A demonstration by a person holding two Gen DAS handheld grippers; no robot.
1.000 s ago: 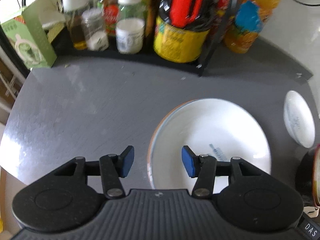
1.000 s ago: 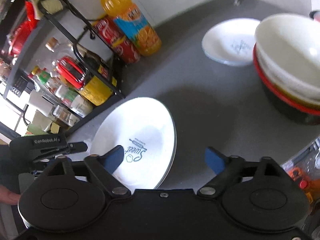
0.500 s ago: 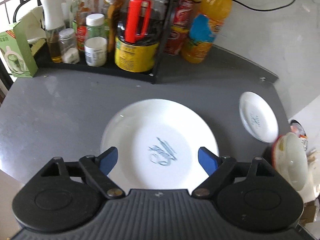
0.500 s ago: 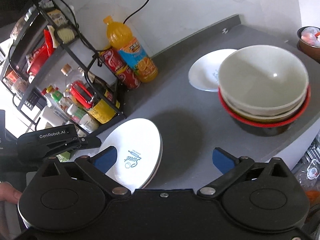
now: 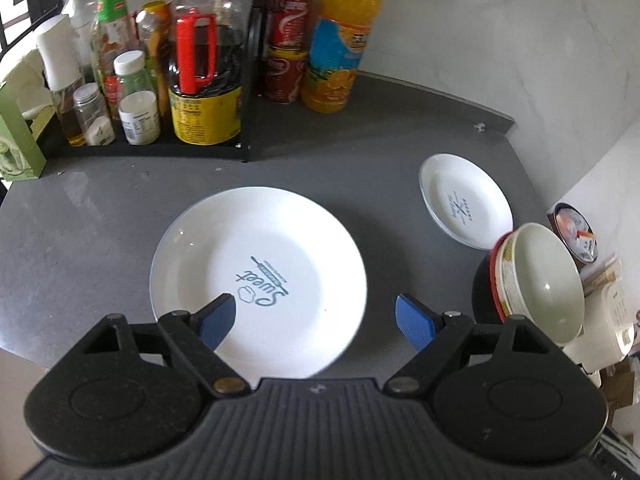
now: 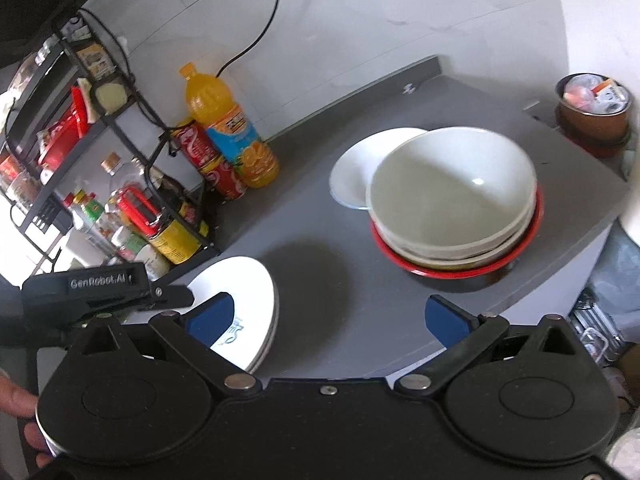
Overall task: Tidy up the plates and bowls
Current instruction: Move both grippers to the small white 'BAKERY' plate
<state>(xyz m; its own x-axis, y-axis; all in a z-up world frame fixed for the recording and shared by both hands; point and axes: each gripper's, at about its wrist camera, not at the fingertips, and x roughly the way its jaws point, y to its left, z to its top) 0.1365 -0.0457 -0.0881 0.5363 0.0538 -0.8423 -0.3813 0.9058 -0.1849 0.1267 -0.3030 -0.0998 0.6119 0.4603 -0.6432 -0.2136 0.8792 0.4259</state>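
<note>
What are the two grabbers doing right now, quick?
Left gripper: jaws open, just widened, holding nothing.
Right gripper: jaws open, just widened, holding nothing.

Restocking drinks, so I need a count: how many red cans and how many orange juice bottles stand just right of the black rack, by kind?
Red cans: 2
Orange juice bottle: 1
Total: 3

Grey countertop (image 5: 80,248) against a marble-look wall. Black wire rack (image 5: 248,80) at the rear holding sauce bottles and jars; orange drink bottle (image 5: 340,40) and two stacked red cans (image 5: 290,44) just beside it. Green carton (image 5: 16,140) at far left.
</note>
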